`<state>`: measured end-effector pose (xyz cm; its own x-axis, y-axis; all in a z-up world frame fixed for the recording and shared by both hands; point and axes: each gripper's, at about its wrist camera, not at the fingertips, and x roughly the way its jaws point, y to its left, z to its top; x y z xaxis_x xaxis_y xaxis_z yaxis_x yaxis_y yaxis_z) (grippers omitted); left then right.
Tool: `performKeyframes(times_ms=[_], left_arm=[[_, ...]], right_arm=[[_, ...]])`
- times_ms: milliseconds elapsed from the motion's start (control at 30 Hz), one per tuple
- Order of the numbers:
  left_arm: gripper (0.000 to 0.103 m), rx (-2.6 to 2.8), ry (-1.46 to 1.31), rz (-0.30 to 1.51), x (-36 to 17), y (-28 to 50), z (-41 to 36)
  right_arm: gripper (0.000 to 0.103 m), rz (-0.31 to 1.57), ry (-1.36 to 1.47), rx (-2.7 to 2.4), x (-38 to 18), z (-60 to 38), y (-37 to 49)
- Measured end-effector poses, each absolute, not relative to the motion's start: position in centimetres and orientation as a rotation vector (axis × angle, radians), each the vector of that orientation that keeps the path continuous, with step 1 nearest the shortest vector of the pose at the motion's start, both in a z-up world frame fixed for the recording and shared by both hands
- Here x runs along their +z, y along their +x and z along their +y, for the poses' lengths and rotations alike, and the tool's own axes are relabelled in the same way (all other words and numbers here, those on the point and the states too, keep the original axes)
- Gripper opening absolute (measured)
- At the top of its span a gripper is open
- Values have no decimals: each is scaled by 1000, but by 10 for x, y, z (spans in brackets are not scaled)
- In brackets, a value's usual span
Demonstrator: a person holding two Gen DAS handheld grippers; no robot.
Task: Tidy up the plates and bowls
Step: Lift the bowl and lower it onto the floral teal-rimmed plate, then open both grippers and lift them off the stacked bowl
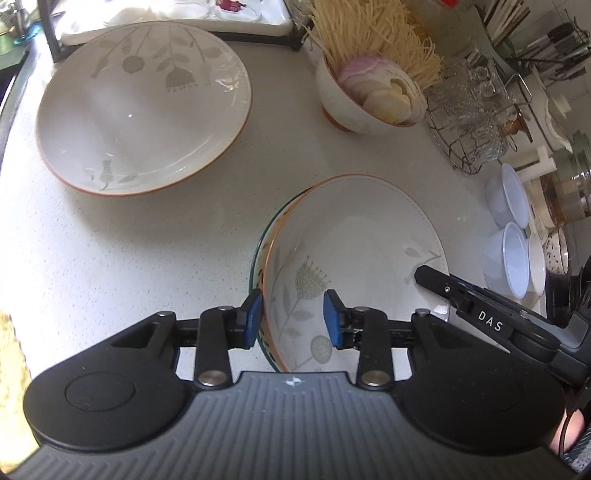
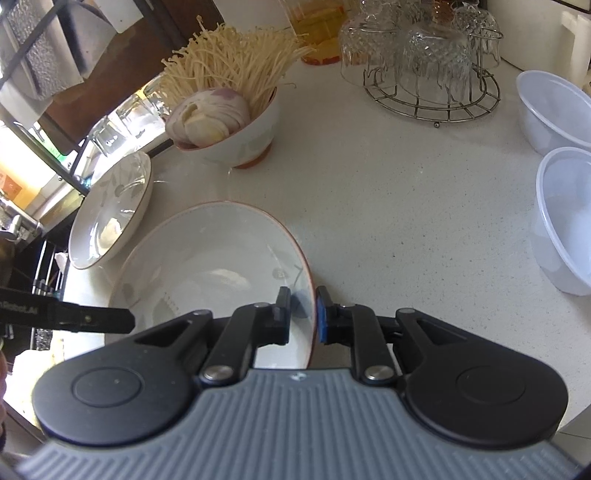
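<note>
A white floral plate with an orange rim point(image 1: 362, 236) rests on a patterned bowl with a green rim point(image 1: 258, 258) on the white counter. My left gripper point(image 1: 293, 319) is open, its blue pads either side of the plate's left rim. My right gripper point(image 2: 301, 314) is shut on the plate's right rim point(image 2: 308, 280); it also shows in the left wrist view point(image 1: 480, 306). A second floral plate point(image 1: 144, 103) lies at the far left, also in the right wrist view point(image 2: 110, 210).
A bowl of sliced onion and enoki mushrooms point(image 1: 365, 92) stands behind. A wire rack of upturned glasses point(image 2: 432, 66) is at the back right. Clear plastic bowls point(image 2: 561, 218) stand at the right. A dark rack point(image 1: 55, 33) edges the far left.
</note>
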<state>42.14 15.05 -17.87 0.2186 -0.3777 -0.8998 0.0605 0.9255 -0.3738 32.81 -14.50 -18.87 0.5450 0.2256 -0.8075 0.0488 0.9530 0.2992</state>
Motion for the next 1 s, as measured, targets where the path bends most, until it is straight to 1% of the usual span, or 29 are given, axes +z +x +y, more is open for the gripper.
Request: performKeyframes(times_ms=[100,200,367,767,1000], left_arm=[[42,-299,-277,1295,-172,416,152],[42,-253,-244,1271,-166,415,152],[42,-215,-246,1188,-143,408,153],[42,-153,-230,1011,-75,375,133],[42,-151,-230,916,-37,338,127]], right_arm=[[18,995,310,107,-189,-146,328],[18,999,322,90,-187,-148,327],[18,947,299,92,-171,-152,323],[18,815,217,189,-104,-159,304],[18,734,213,225,-67,-158,279]])
